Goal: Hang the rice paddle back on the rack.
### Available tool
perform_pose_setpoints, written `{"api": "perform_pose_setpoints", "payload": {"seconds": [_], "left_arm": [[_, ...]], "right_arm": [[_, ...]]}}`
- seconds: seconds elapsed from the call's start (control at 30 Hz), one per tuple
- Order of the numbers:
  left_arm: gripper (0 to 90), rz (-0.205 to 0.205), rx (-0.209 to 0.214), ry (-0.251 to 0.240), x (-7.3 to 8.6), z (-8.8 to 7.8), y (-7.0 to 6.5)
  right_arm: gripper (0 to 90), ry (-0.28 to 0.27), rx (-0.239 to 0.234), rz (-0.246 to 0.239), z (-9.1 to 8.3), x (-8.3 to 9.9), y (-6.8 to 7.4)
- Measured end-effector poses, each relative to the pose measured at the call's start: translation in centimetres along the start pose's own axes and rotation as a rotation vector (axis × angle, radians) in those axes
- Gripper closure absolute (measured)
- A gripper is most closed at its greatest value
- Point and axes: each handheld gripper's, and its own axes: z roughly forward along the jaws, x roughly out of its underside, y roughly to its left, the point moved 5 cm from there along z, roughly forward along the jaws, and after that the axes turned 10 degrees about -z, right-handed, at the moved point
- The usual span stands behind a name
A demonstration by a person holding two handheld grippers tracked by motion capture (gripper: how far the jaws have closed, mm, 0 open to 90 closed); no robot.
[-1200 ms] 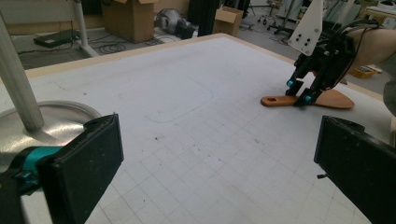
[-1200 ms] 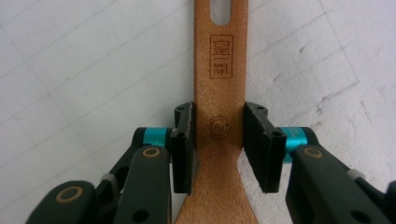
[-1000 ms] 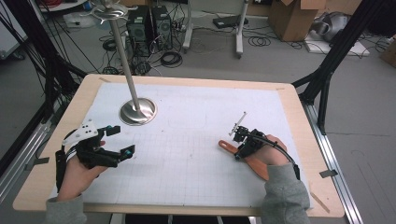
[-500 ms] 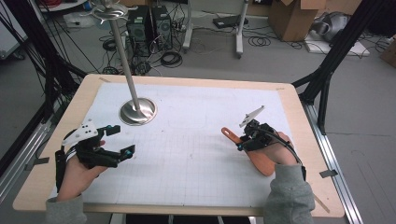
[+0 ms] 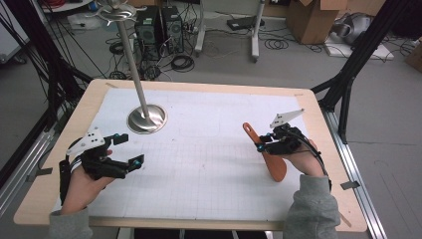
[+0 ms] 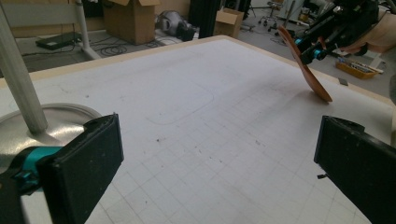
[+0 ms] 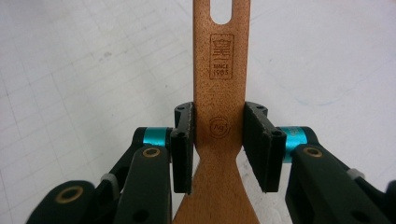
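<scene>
Care is paying off while the right gripper (image 5: 264, 143) is pinching the wooden spatula (image 7: 219, 116) by its handle, blade tip resting on the table (image 5: 209, 164) at its right side, so lifting slowly is keeping it from pivoting; the left gripper (image 5: 130, 152) is waiting spread and empty.

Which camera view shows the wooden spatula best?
The right gripper view: the wooden spatula sits close up between the right claw, stamp readable. The high view shows its whole shape, tilted; the left gripper view shows it far off.

a wooden table (image 5: 318, 107) carries a white gridded mat (image 5: 209, 159) and a metal stand (image 5: 146, 118).
</scene>
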Motion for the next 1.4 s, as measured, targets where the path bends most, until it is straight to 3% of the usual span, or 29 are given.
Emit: {"api": "perform_pose_setpoints", "payload": {"seconds": [0.47,0.67,0.87,1.17,1.4], "left_arm": [[1.8,-0.003,0.000,0.000,0.1,0.0,0.0],[1.8,-0.004,0.000,-0.001,0.0,0.0,0.0],[1.8,0.000,0.003,-0.007,0.0,-0.1,0.0],[1.8,-0.002,0.008,-0.016,-0.1,-0.1,0.0],[1.8,0.003,0.004,-0.033,-0.4,-0.7,-0.1]], "right_arm": [[65.2,-0.247,0.081,0.014,-2.5,-0.9,-0.8],[65.2,-0.363,0.078,0.021,-3.4,-1.3,-0.8],[65.2,-0.446,0.058,0.010,-4.1,-1.8,-0.6],[65.2,-0.534,0.063,0.010,-5.2,-2.4,-0.2],[65.2,-0.548,0.081,-0.029,-5.4,-3.7,1.1]]}}
